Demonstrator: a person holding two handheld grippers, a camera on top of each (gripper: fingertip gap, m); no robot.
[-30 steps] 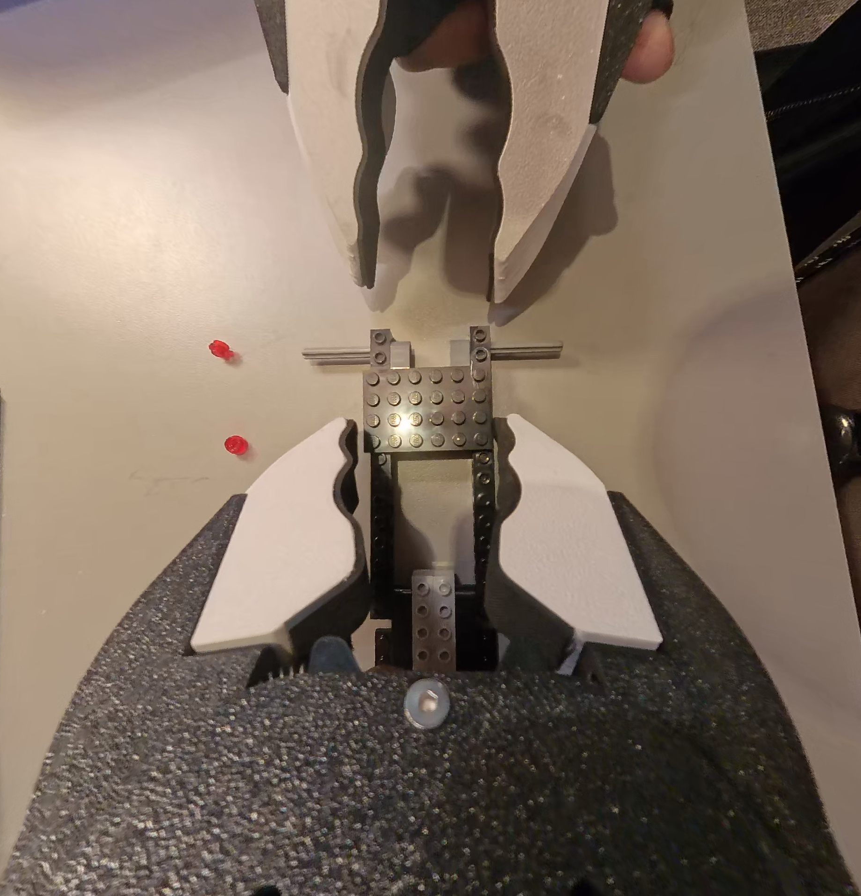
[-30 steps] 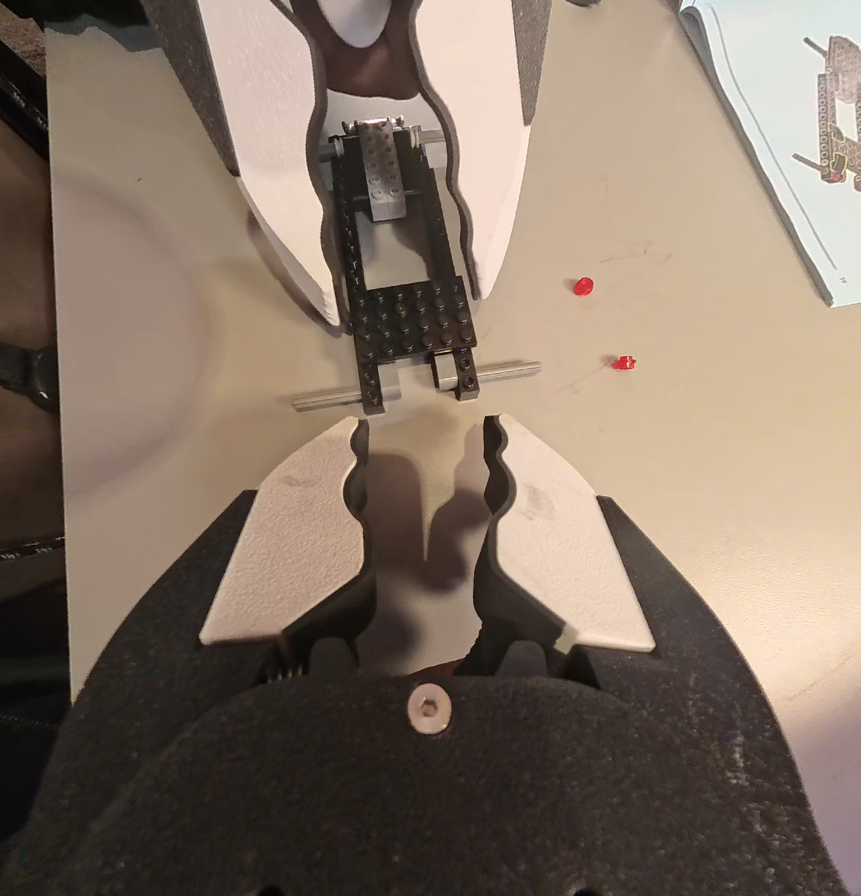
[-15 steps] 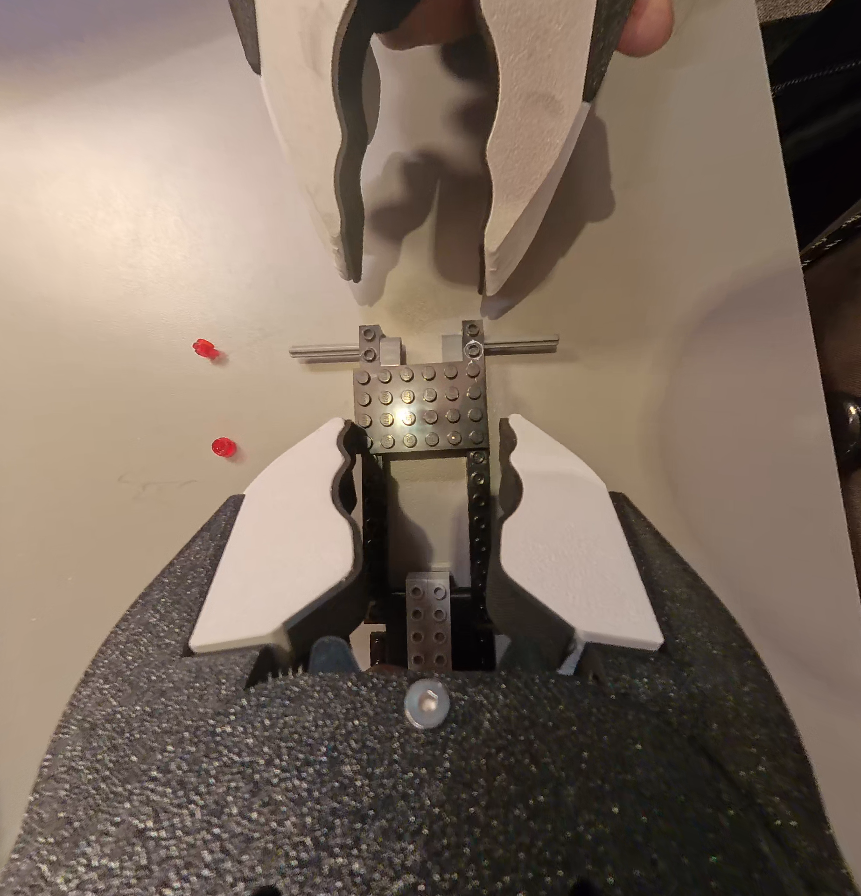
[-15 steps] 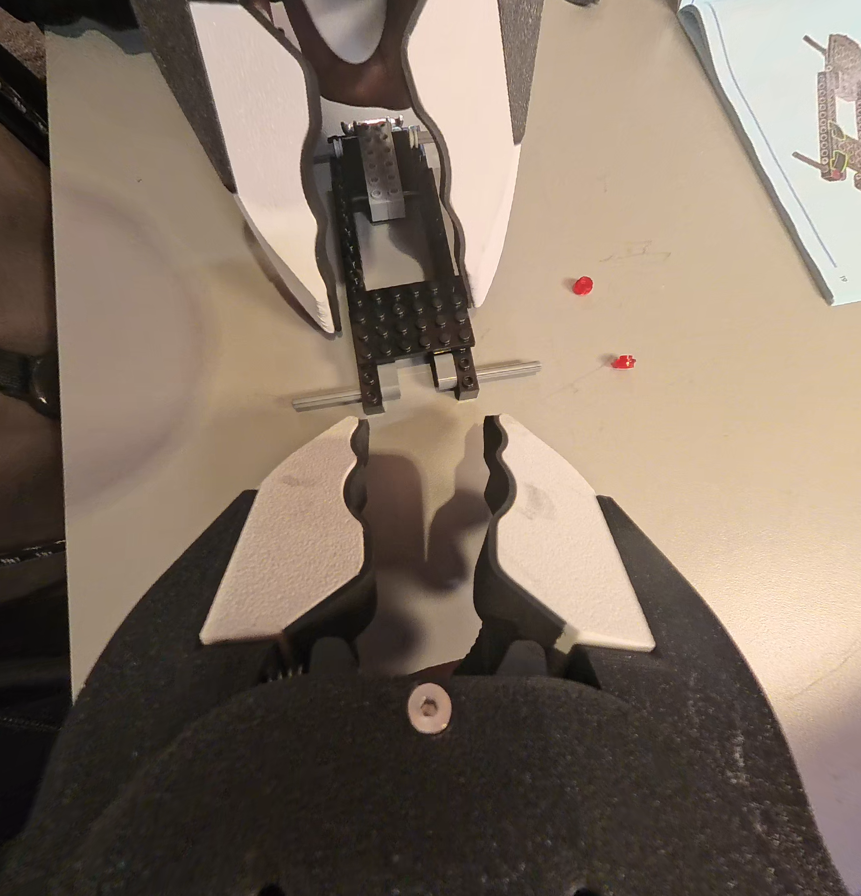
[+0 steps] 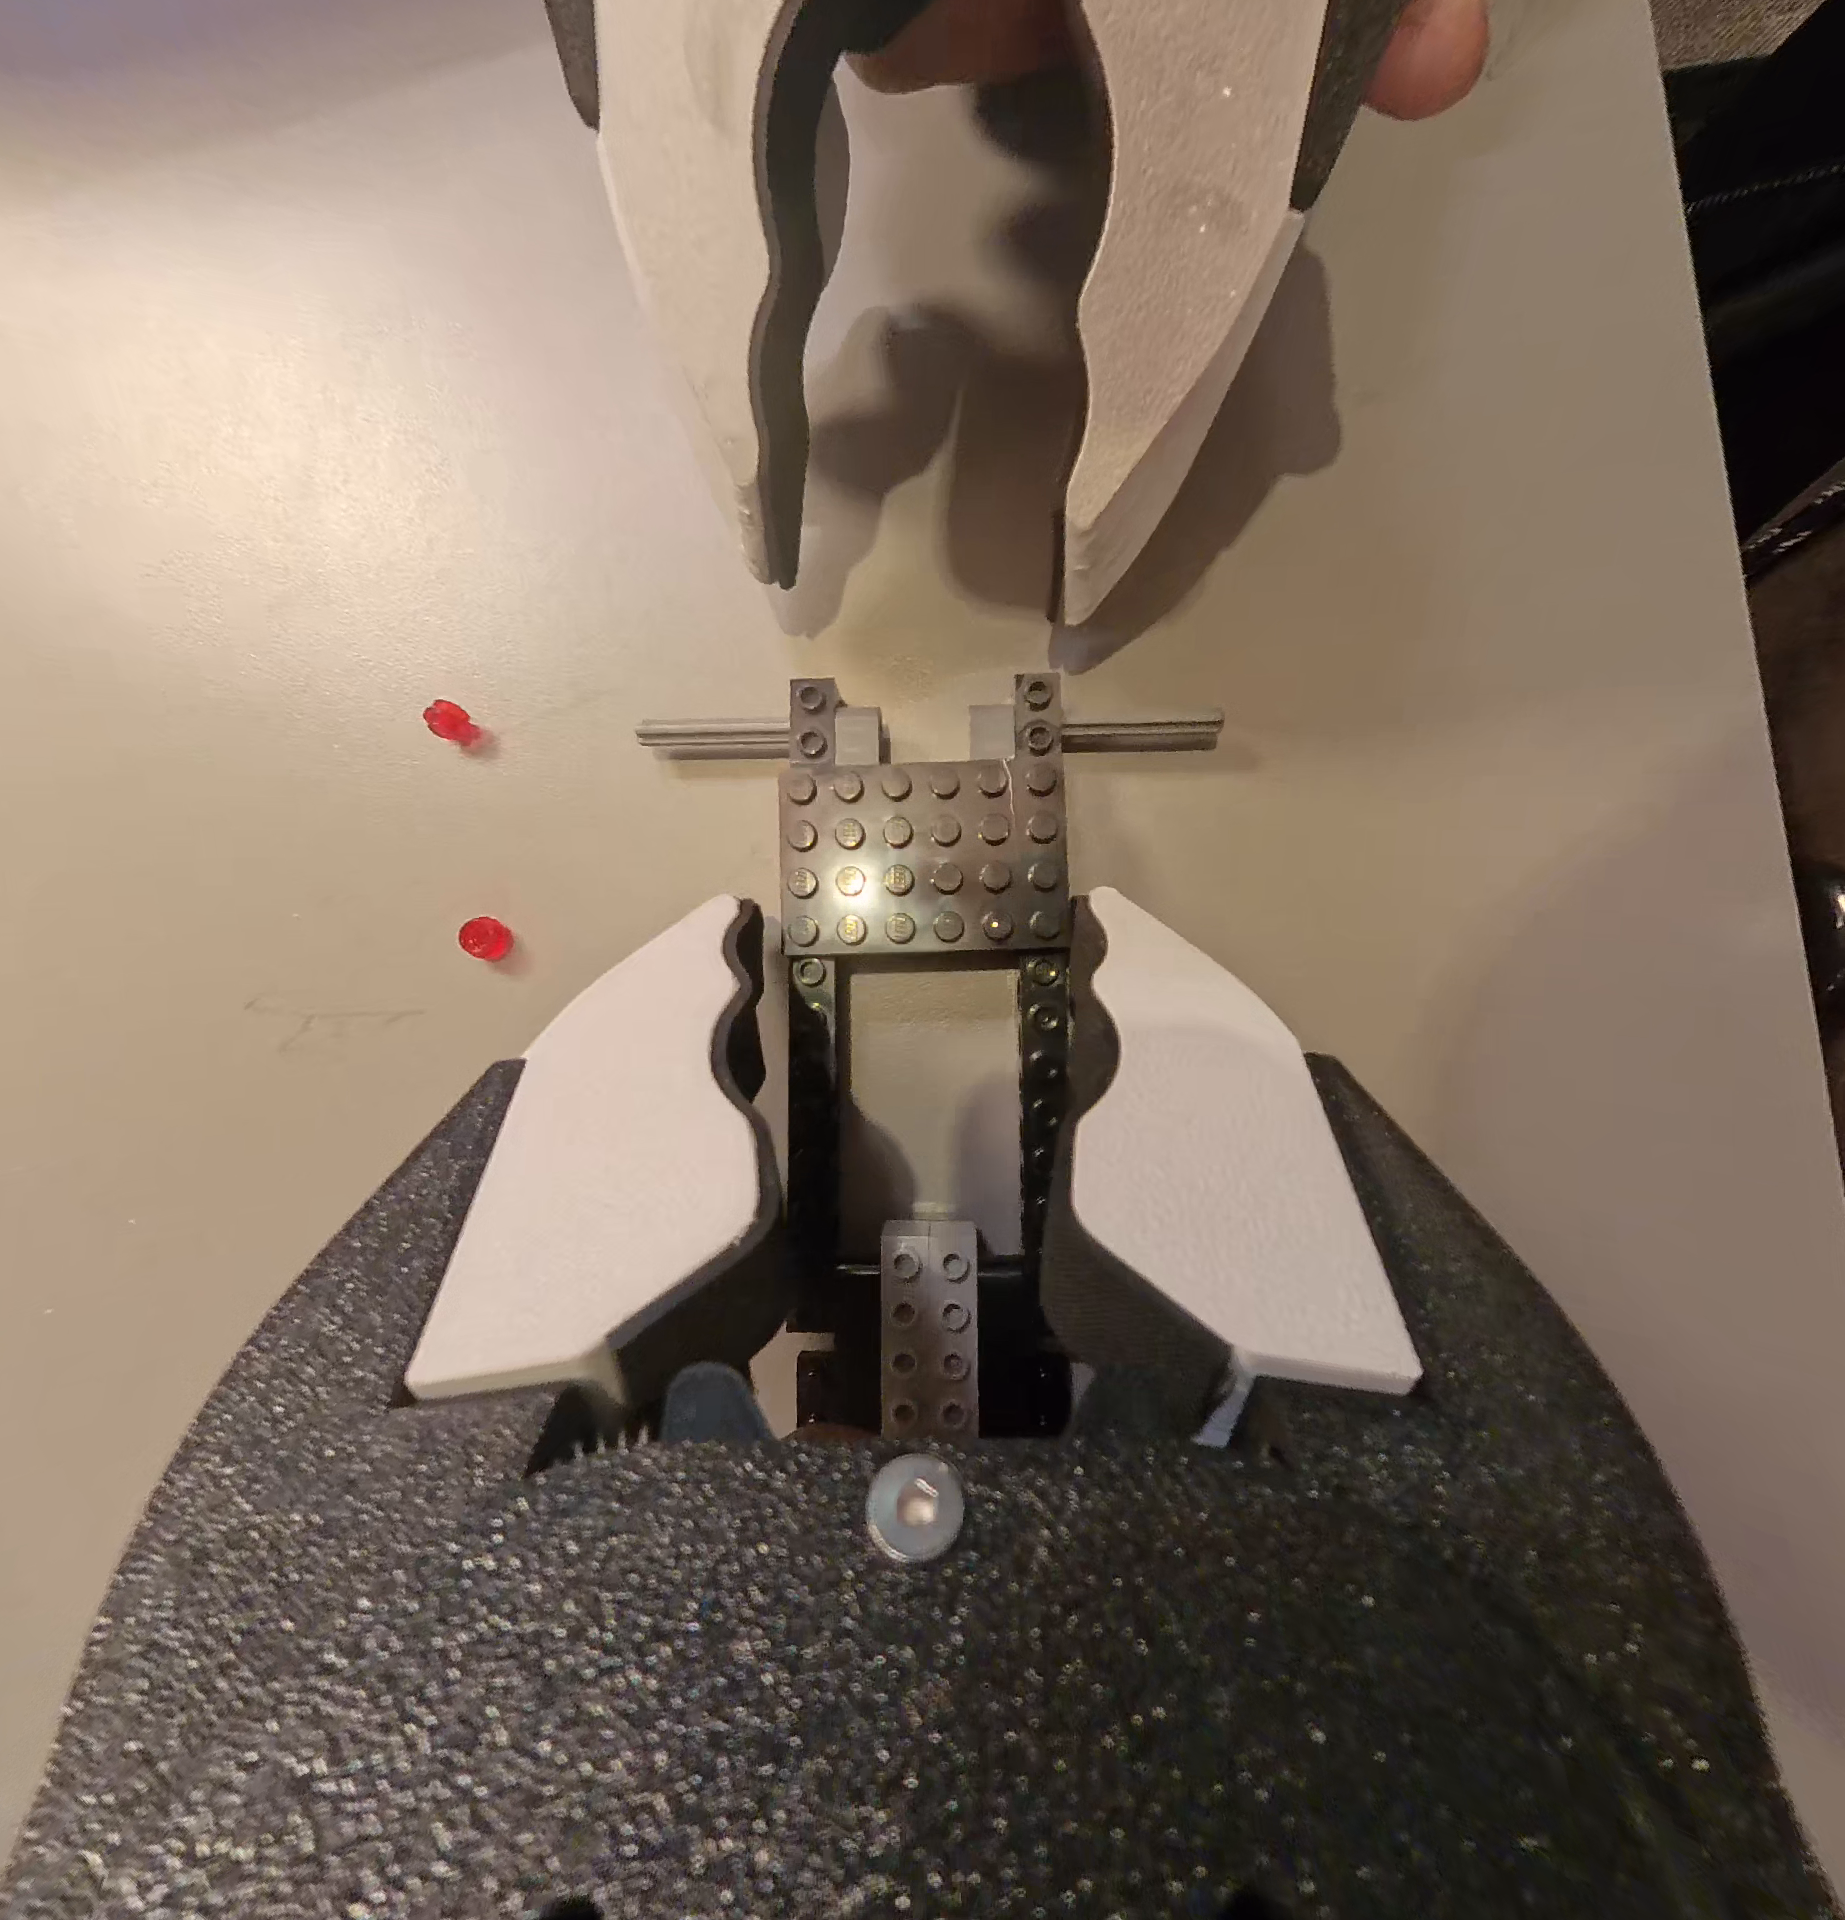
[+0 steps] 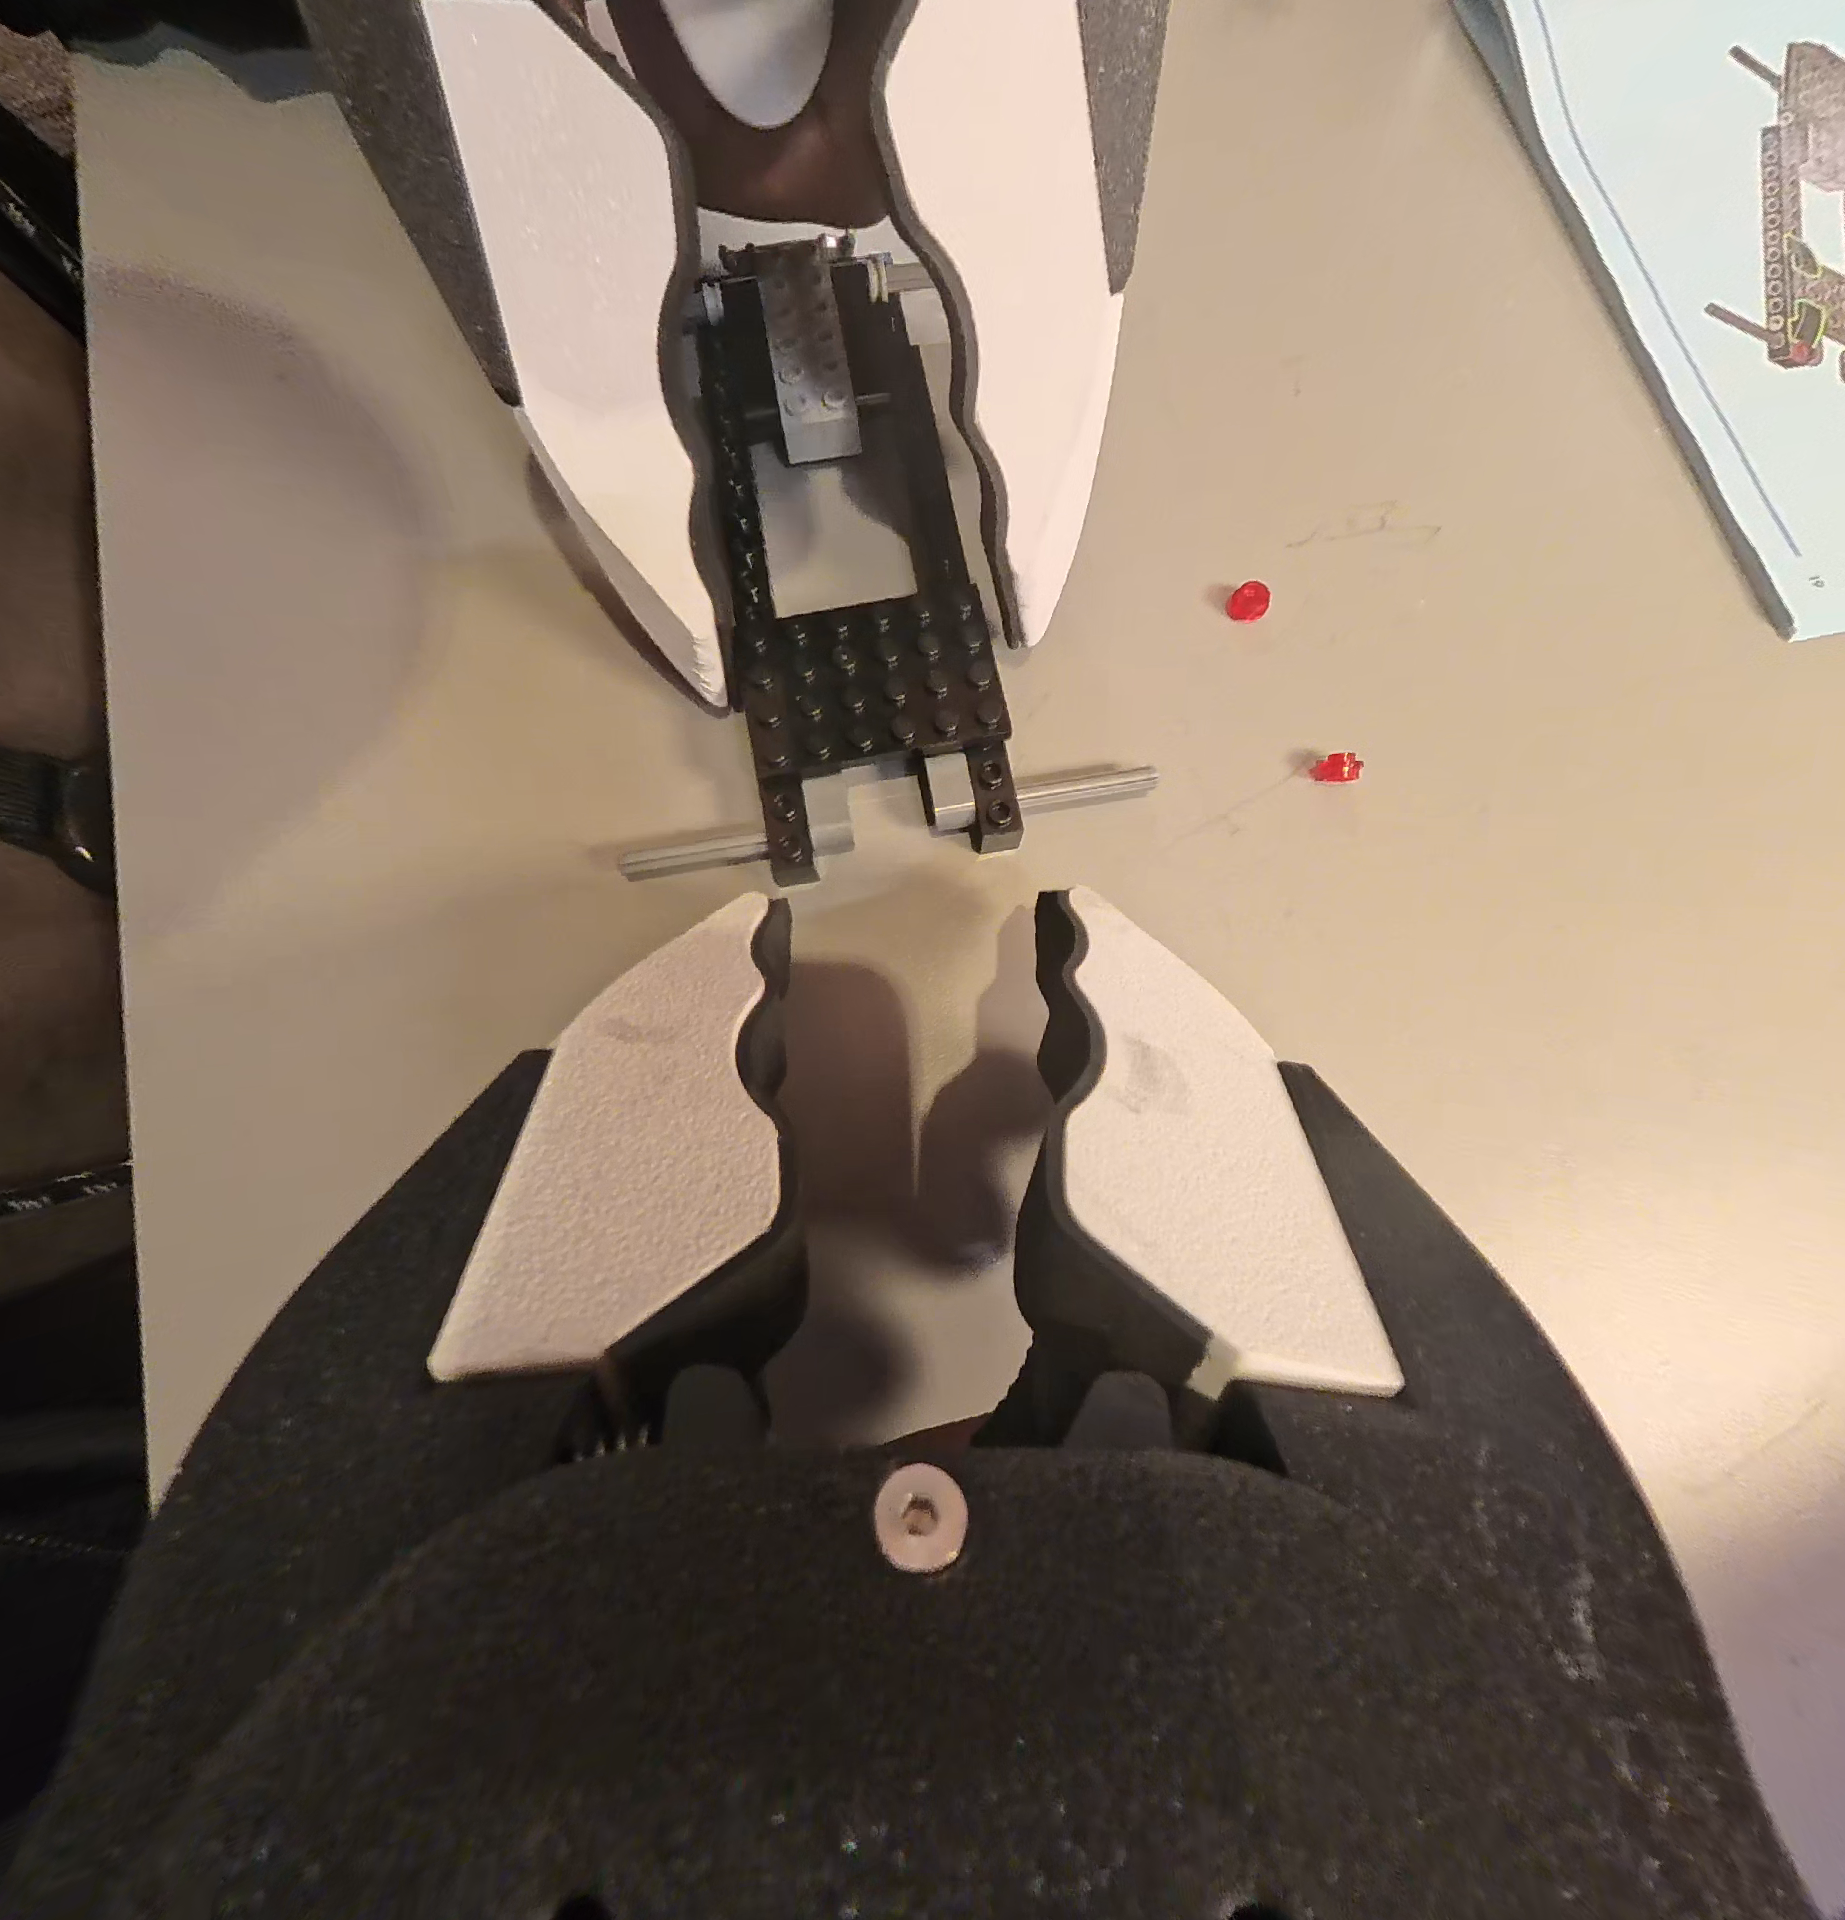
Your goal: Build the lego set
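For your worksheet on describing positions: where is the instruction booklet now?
The instruction booklet lies at the right wrist view's upper right corner, beyond two red studs.

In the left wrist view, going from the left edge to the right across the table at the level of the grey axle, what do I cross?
Upper red stud → left grey axle stub → black brick frame → right grey axle stub → bare tabletop to its right edge.

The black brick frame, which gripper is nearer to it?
Left. The left gripper straddles the black brick frame; the right gripper sits just off its axle end, jaws open.
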